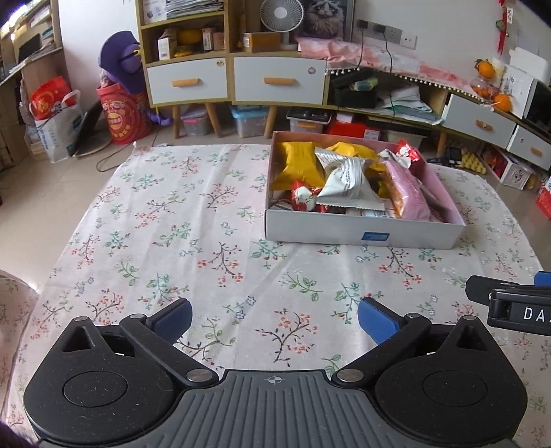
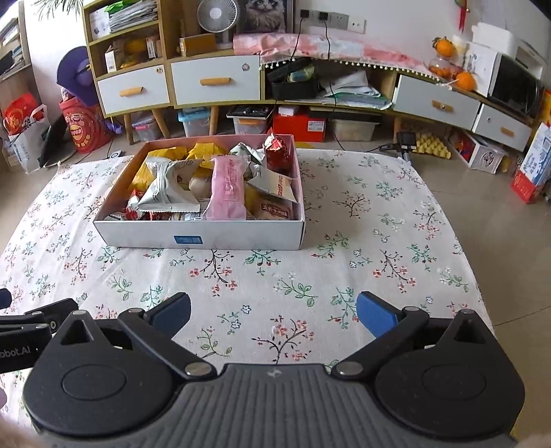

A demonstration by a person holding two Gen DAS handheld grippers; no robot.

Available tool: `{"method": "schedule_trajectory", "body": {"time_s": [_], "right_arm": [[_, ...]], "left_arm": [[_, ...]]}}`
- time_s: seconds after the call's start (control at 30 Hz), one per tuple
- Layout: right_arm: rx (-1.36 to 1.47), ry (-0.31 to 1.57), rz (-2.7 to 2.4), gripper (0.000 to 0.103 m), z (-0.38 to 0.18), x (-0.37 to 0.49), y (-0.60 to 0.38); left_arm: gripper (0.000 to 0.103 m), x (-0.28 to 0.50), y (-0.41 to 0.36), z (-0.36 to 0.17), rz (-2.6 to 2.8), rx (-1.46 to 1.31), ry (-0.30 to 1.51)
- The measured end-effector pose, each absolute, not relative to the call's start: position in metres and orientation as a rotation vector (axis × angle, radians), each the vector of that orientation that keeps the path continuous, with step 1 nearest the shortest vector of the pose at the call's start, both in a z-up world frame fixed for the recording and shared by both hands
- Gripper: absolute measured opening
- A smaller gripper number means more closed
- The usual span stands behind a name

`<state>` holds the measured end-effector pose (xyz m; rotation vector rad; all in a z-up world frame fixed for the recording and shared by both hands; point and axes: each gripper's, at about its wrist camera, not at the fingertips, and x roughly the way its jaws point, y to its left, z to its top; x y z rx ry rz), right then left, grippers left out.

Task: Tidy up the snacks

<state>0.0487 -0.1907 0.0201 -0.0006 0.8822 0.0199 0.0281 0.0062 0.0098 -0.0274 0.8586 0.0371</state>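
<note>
A shallow white box [image 1: 344, 231] [image 2: 241, 236] with a pink inside stands on the floral tablecloth and holds several snack packets: yellow bags [image 1: 298, 165], a silver packet [image 1: 347, 179] [image 2: 165, 193], a pink packet [image 1: 409, 193] [image 2: 227, 187] and red wrappers [image 1: 303, 198] [image 2: 277, 151]. My left gripper [image 1: 274, 318] is open and empty, low over the cloth, well in front and left of the box. My right gripper [image 2: 273, 313] is open and empty, in front and right of the box. The right gripper's edge shows in the left wrist view [image 1: 509, 303].
The floral tablecloth [image 1: 172, 224] [image 2: 378, 224] covers the table. Beyond the far edge stand cabinets with drawers [image 1: 234, 81] [image 2: 213, 82], storage bins, red bags [image 1: 124, 117] and a fan [image 2: 217, 17]. The table's right edge drops to tiled floor [image 2: 499, 224].
</note>
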Motion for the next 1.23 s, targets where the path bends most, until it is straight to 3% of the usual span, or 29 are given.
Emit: {"method": "schedule_trajectory", "body": {"time_s": [1.23], "right_arm": [[-0.065,0.873,0.03,0.103,0.014,0.052,-0.179]], "left_arm": [[0.103,0.032,-0.002,0.007,0.038,-0.008,0.858]]}}
